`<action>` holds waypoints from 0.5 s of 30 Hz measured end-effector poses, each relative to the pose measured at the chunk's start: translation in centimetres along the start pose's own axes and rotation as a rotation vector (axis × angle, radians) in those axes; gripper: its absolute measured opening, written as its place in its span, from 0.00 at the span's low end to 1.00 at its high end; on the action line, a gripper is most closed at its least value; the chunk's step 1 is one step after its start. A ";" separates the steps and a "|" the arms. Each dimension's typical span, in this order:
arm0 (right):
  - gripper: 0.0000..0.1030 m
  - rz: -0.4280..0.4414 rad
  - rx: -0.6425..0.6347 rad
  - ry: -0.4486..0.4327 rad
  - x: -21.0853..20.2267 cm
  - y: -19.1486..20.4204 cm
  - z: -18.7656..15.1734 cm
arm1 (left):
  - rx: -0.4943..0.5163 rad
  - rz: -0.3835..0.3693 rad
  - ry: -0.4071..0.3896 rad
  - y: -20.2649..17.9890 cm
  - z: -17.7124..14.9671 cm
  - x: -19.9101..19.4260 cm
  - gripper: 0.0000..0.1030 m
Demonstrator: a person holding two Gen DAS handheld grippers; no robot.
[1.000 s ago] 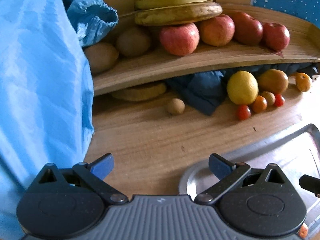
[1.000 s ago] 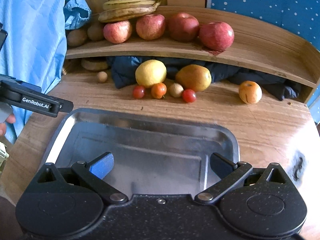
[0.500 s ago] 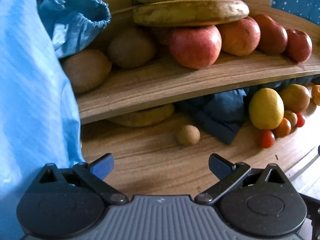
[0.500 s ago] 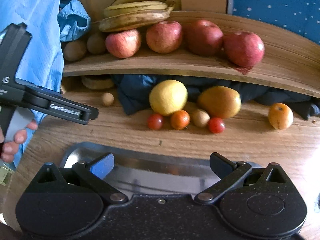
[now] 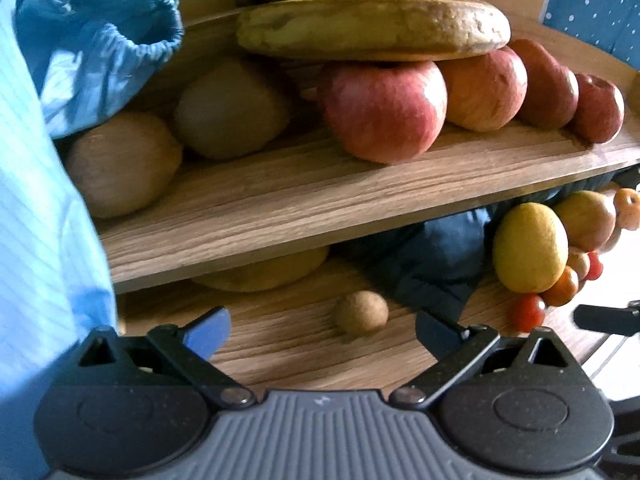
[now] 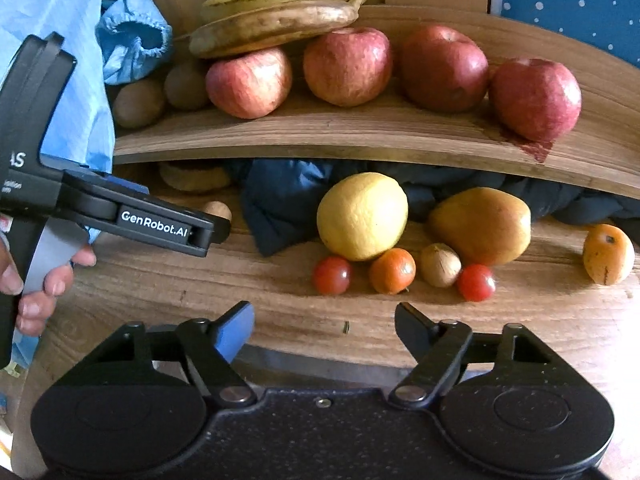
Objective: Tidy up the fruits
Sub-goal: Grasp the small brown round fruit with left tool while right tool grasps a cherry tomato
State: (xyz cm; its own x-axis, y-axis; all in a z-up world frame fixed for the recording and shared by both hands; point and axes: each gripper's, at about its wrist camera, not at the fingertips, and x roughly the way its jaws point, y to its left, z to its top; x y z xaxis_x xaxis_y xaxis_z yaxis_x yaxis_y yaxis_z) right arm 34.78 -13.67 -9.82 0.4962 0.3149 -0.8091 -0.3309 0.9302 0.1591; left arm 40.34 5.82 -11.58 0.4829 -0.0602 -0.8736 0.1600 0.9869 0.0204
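change since a second ago: the left claw [image 5: 322, 330] has come in low toward the shelf, so the small brown fruit [image 5: 361, 313] now sits just ahead of its spread, empty fingers, slightly right of their midline. the right claw [image 6: 324, 322] has come forward off the tray [image 6: 320, 364] toward the loose fruit; its fingers are also spread and empty.

item: small brown fruit, round, matt tan skin, lying alone on the wooden tabletop [image 5: 280, 344] just ahead of the left claw, in front of the shelf's lower edge. the view is too blurred to name it.
handling, by judgement: light, firm, likely to roll; take it across its widest part with both pads low to the wood and close gently.

ahead of the right claw: two cherry tomatoes [image 6: 332, 275], a small orange fruit [image 6: 392, 271], a nut-like brown fruit [image 6: 440, 265]; behind these a lemon [image 6: 362, 216] and a pear-shaped fruit [image 6: 482, 225]. tomatoes probably thin-skinned and slippery, needing a soft pinch.

above both claws, on the wooden shelf [image 6: 360, 136]: four apples [image 6: 347, 66], bananas [image 6: 276, 20] stacked on the left apples, two kiwis [image 5: 120, 164] at the far left. apples judged heavy, hard, wide for the fingers.
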 end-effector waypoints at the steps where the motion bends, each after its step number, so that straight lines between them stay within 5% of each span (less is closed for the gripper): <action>1: 0.70 0.000 -0.001 0.003 0.2 0.0 0.1 | -0.001 -0.010 0.000 0.0 0.0 0.1 0.91; 15: 0.43 -0.005 -0.005 0.022 2.2 0.5 0.9 | -0.027 -0.085 0.010 0.5 0.5 1.7 0.50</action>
State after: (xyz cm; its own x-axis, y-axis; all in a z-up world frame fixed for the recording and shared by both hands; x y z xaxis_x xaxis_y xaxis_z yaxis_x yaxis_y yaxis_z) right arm 36.40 -12.30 -11.06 0.4803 0.3062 -0.8219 -0.3328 0.9306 0.1522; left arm 41.69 6.13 -12.85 0.4596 -0.1429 -0.8765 0.1770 0.9819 -0.0673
